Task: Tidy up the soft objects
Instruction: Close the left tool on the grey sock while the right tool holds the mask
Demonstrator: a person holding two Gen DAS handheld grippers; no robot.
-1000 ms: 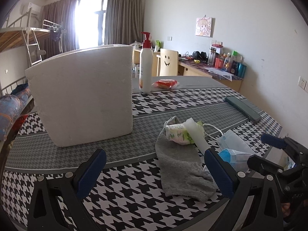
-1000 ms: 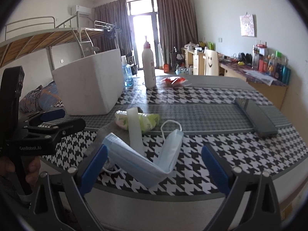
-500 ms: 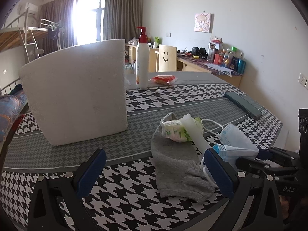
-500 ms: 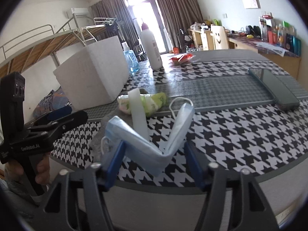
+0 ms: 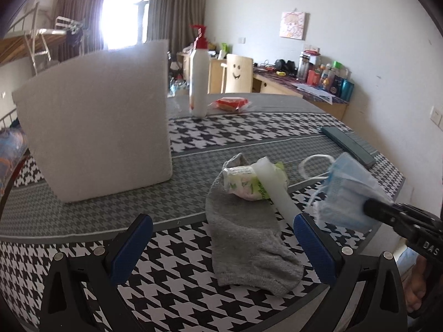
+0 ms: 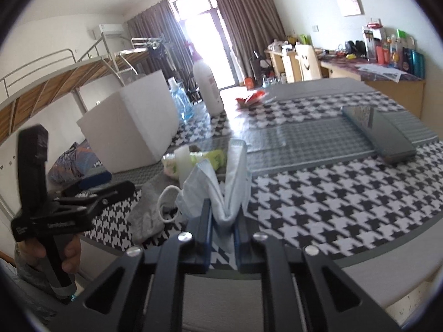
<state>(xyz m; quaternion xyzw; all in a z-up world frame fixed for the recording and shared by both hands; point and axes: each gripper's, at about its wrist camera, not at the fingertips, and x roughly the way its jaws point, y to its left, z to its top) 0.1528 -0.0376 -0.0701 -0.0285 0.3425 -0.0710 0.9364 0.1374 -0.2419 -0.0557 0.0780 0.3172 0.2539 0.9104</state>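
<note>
near the front edge of the worktop (image 5: 249, 127), toward its right end, the right gripper (image 6: 223, 225) is clamped on a blue face mask (image 6: 221, 182), which is folded into a v between the pads, its sides standing up above them. one white ear loop (image 6: 166, 202) hangs off its left side. in the left wrist view the same mask (image 5: 346, 191) sits at the tip of the right gripper (image 5: 373, 207), raised just above the cloth.

the left gripper (image 5: 221, 246) has its jaws wide apart with nothing between them, hovering over a grey sock (image 5: 246, 227) that lies flat near the front edge. on the sock's far end rest a small tissue pack (image 5: 243, 182) and a white tube (image 5: 274, 188) lying across it. a white foam block (image 5: 97, 121) stands upright toward the left edge. a pump bottle (image 5: 199, 74) and a red packet (image 5: 231, 103) stand toward the far edge, and a dark flat case (image 5: 349, 145) lies by the right edge.
</note>
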